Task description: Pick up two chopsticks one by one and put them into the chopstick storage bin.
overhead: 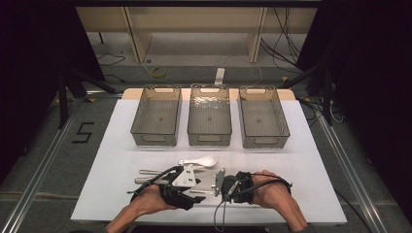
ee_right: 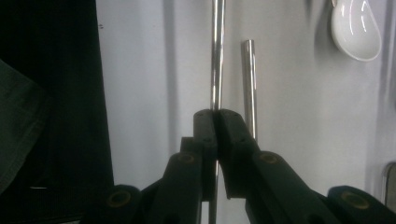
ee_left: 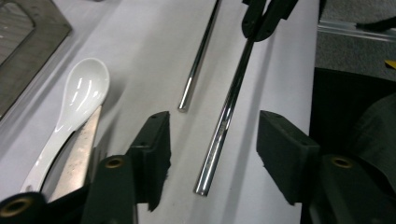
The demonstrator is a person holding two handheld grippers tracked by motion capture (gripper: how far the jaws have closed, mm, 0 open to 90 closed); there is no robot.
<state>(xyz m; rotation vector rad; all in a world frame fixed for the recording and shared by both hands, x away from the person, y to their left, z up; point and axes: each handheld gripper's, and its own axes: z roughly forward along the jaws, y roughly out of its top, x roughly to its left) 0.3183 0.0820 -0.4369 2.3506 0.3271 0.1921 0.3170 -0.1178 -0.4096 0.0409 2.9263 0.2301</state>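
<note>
Three clear bins (overhead: 209, 116) in a row across frame centre on the white table (overhead: 111, 160). Below them, a white spoon (overhead: 201, 161) and metal rods (overhead: 148, 172). Bottom centre, left gripper (overhead: 187, 182) and right gripper (overhead: 228, 186) nearly meet.

Three bins behind, cutlery in front, both my grippers at the near edge.

On the table (overhead: 111, 145) I see the left bin (overhead: 156, 116), middle bin (overhead: 209, 115) and right bin (overhead: 264, 117) in a row at the back. In front of the middle bin lies the spoon (overhead: 200, 161); nearer me lie two rods. My right gripper (ee_right: 215, 116) clamps the near rod (ee_left: 224, 121), which runs between my left gripper (ee_left: 212, 142) jaws; the far rod (ee_left: 196, 60) lies just beside it, towards the spoon.
</note>
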